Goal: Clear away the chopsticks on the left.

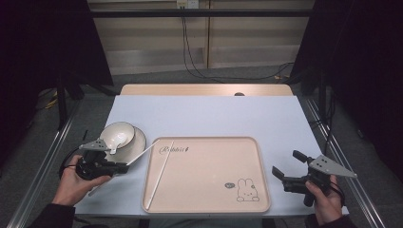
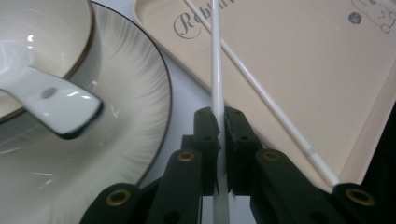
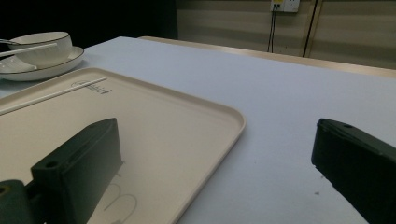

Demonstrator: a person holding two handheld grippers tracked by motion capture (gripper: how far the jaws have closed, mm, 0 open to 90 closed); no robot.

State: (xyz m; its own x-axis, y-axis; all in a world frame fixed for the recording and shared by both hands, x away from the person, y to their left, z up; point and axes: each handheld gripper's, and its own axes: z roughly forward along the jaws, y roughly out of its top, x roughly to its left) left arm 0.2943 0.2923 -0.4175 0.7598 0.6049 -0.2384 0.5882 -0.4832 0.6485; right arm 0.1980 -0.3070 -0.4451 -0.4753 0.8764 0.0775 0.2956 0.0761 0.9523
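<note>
My left gripper [image 1: 122, 166] [image 2: 221, 123] sits at the table's left front and is shut on a white chopstick [image 1: 142, 153] [image 2: 216, 70]. That stick slants up and right over the tray's near-left corner. A second white chopstick [image 1: 160, 176] [image 2: 275, 107] [image 3: 51, 95] lies lengthwise in the left part of the beige tray [image 1: 209, 190] [image 2: 317, 51] [image 3: 187, 121]. Right of the tray, my right gripper [image 1: 287, 163] [image 3: 217, 149] is open, its jaws wide apart over the bare table with nothing between them.
A cream bowl [image 1: 114, 132] [image 2: 51, 23] [image 3: 42, 44] with a white spoon [image 1: 115, 142] [image 2: 51, 100] stands on a dark-rimmed plate [image 1: 138, 141] [image 2: 126, 93] [image 3: 46, 67] left of the tray. The tray has a rabbit print [image 1: 246, 190] at its near right. The pale blue table [image 1: 209, 116] extends behind.
</note>
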